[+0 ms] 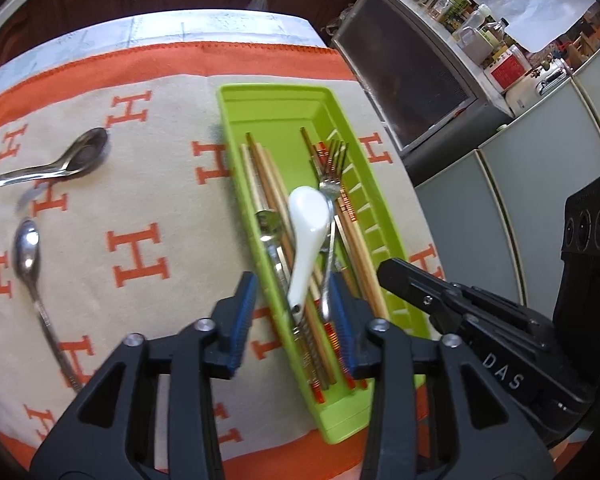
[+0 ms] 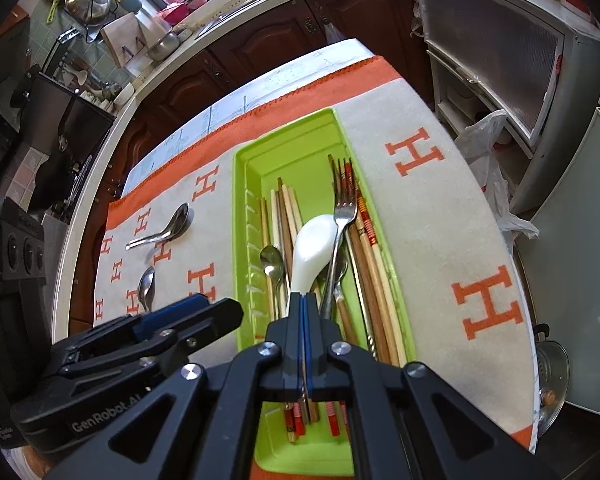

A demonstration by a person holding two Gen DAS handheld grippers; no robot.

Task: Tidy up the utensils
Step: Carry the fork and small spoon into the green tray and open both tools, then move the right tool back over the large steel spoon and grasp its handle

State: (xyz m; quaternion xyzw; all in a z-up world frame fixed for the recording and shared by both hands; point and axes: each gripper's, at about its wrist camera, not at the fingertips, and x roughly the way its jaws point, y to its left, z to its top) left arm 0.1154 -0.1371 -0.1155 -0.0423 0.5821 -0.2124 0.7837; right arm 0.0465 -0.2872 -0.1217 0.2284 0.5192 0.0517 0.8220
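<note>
White spoon gripped over the green tray

The right gripper (image 2: 303,300) is clenched on the handle of the white ceramic soup spoon (image 2: 312,250), whose bowl lies on the chopsticks (image 2: 374,280) and steel fork (image 2: 340,236) in the lime-green plastic cutlery tray (image 2: 242,216) at the right edge of the orange-and-cream H-patterned cloth (image 2: 440,240). The left gripper (image 1: 294,316) hangs released above the tray's near end. A steel soup spoon (image 1: 60,164) and a slim steel spoon (image 1: 32,264) lie on the cloth near its left edge.

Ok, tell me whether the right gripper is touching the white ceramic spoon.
Touching. The right wrist view shows the right gripper with jaws closed on the white ceramic spoon's handle end.
</note>
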